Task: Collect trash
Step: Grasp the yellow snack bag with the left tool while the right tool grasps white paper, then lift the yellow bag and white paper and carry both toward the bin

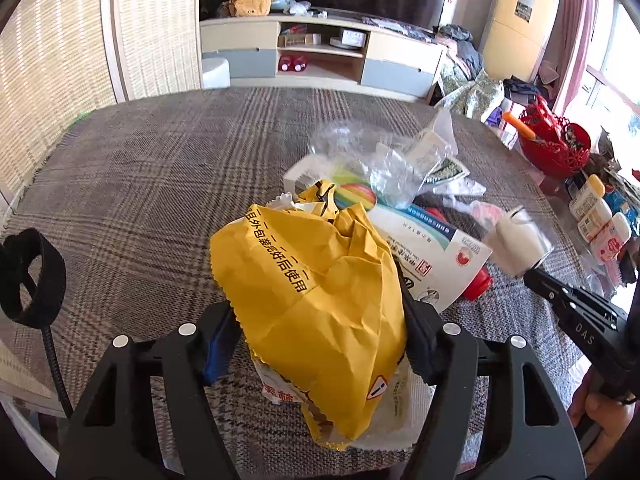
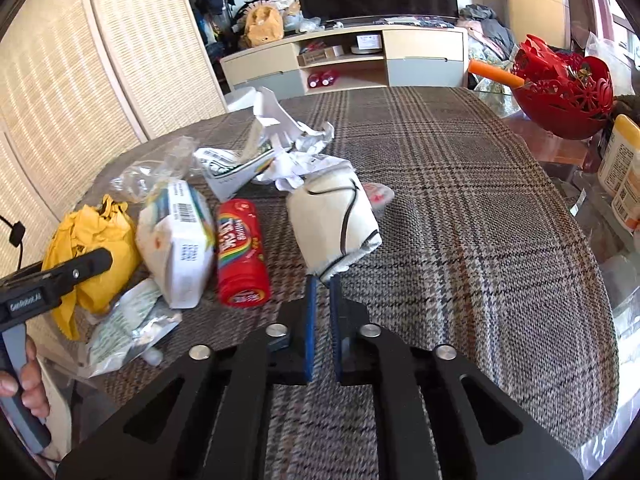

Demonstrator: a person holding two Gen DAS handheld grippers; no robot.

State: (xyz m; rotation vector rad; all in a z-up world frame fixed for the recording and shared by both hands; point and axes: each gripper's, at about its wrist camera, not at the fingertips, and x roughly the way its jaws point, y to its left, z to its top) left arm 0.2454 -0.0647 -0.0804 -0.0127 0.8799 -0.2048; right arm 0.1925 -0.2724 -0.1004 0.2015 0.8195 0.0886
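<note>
The left gripper [image 1: 320, 344] is closed on a crumpled yellow bag [image 1: 316, 296], its pads pressing both sides of the paper. Under the bag, a white wrapper [image 1: 384, 420] with red print lies on the plaid cloth [image 1: 140, 168] that covers the desk.

The right gripper [image 2: 324, 280] is closed nearly all the way, its blue pads pinching the lower edge of a white cup [image 2: 334, 224] (crushed, with a thin dark line across it). The cup seems raised a little off the cloth, though the contact is hard to judge from either view.

The rest of the trash lies in a heap on the desk between the two grippers: a white box [image 2: 180, 240] with a barcode just beside the yellow bag, a red can [image 2: 240, 252] with rainbow print lying on its side against the box, a silver pouch [image 2: 124, 328] near the front edge, clear plastic [image 1: 360, 148] behind, and crumpled paper [image 2: 296, 148] at the far side of the pile.

A red bowl [image 2: 568, 96] with an orange stick [image 2: 494, 72] in it stands at the desk's far right, well apart from the heap. A hand [image 2: 24, 376] holds the left gripper's handle.
</note>
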